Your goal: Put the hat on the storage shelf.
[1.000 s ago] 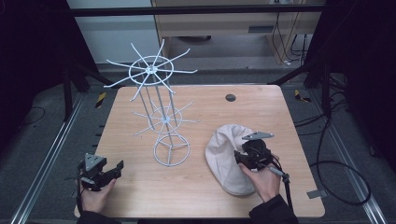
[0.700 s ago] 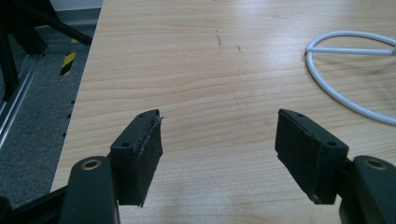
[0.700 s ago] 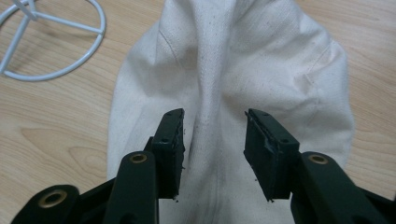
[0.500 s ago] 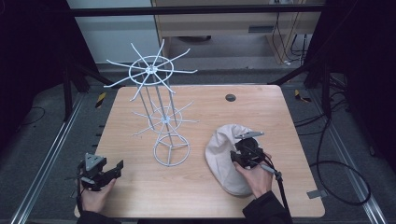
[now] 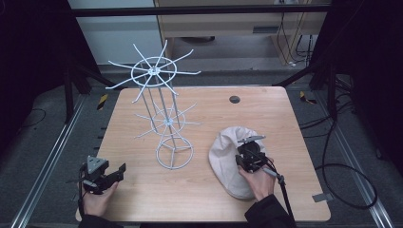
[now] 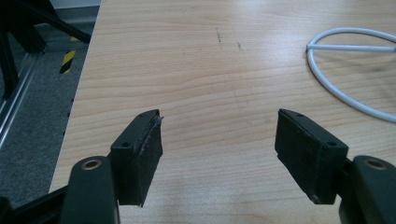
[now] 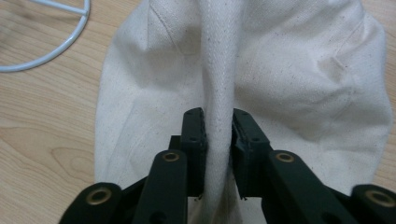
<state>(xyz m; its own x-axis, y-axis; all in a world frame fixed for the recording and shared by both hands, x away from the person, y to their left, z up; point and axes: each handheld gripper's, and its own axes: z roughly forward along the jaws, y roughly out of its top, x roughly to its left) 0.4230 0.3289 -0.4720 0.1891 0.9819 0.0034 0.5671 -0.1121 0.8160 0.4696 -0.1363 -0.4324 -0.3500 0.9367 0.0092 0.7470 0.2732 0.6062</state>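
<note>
Cream canvas cap [image 5: 232, 161] lies flat on the wooden bench [image 5: 204, 199], just to the right of the white wire rack [image 5: 164, 118] when seen from the high view, with a strip of bare wood between the cap and the rack's ring base [image 5: 174, 153]. Right gripper [image 5: 250, 156] sits on the cap, on the side away from the rack. Its fingers [image 7: 194, 140] have just been closing and are now pinched on a raised fold of the cap's cloth; in the right gripper view [image 7: 218, 149] the fold stands up as a narrow ridge between the two black pads, both pads pressing on it. Rest of the cap spreads out to either side of the ridge and rests on the bench. An arc of the rack's ring base [image 7: 42, 51] shows at the upper left corner of that view, apart from the cap. Left gripper [image 5: 102, 173] is held low over the near left part of the bench, on the opposite side of the rack from the cap and well apart from both. Its fingers [image 6: 140, 154] are spread wide, nothing between them but bare wood [image 6: 219, 107]; part of the ring base [image 6: 345, 88] shows at the right of the left gripper view, well ahead of the pads. Rack stands upright on its ring, two tiers of spokes, nothing hung on them.
</note>
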